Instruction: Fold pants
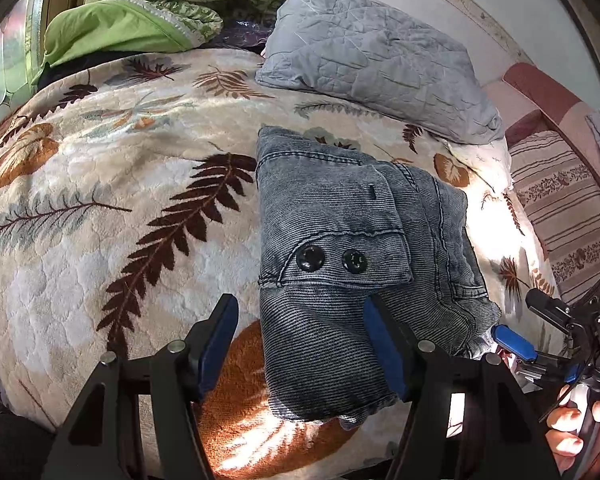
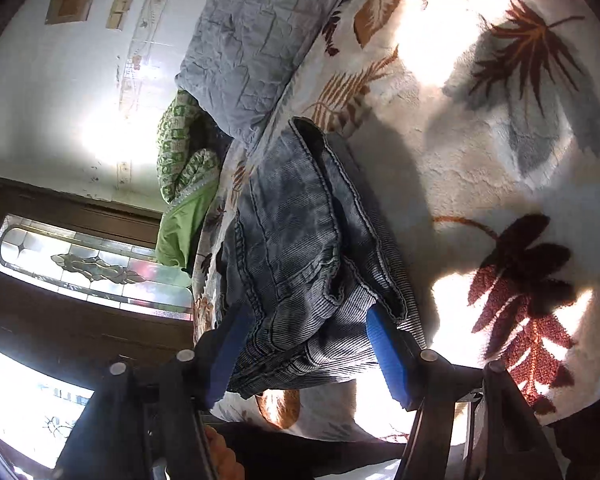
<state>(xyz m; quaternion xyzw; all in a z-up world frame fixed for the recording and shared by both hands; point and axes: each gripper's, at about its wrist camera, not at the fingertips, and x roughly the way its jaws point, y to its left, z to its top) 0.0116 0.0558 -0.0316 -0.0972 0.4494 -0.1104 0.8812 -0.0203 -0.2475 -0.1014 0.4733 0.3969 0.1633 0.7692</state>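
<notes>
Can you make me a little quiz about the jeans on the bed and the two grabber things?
1. True or false: the left gripper is squeezing the jeans.
2. How many dark buttons show on the pocket flap? A) one B) two C) four
3. What lies on the leaf-patterned blanket behind the jeans?

Key:
1. False. Its jaws stand open above the folded jeans.
2. B.
3. A grey quilted pillow, with a green blanket farther off.
</notes>
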